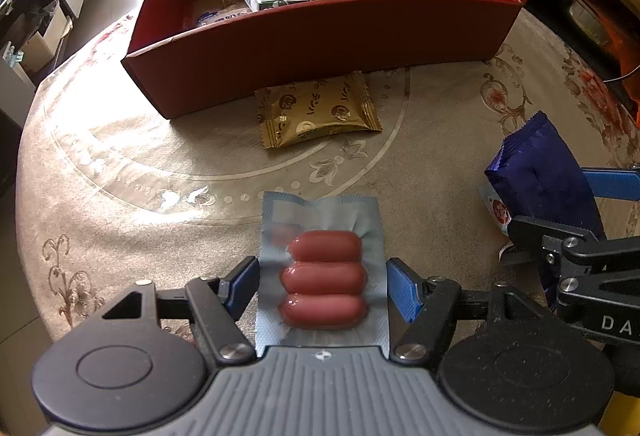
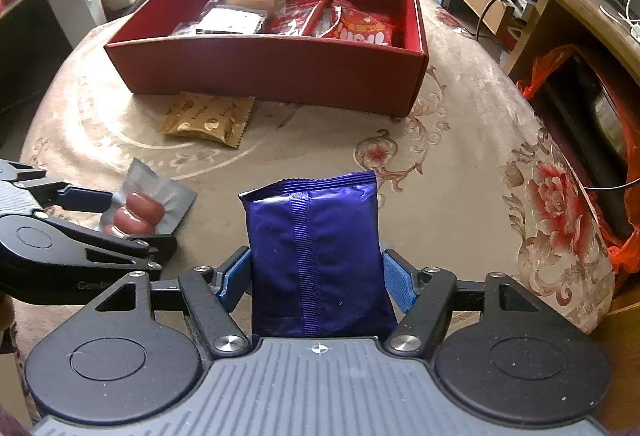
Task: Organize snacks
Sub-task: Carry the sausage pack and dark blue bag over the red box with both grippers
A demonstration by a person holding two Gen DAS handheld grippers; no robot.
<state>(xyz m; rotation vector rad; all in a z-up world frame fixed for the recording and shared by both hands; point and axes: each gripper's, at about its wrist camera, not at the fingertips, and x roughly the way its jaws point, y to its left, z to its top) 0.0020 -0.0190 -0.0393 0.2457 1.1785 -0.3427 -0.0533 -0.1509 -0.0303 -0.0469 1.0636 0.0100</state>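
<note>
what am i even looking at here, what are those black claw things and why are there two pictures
Those black claws are handheld two-finger grippers, one in each of a person's hands. Each carries a camera looking along its fingers, hence two pictures. The left gripper has a sausage pack between its blue pads; the right gripper has a purple snack bag. Both look gripped, though I can't be sure the pads press. On the patterned table lie a gold packet and a red box partly filled with snacks.
</note>
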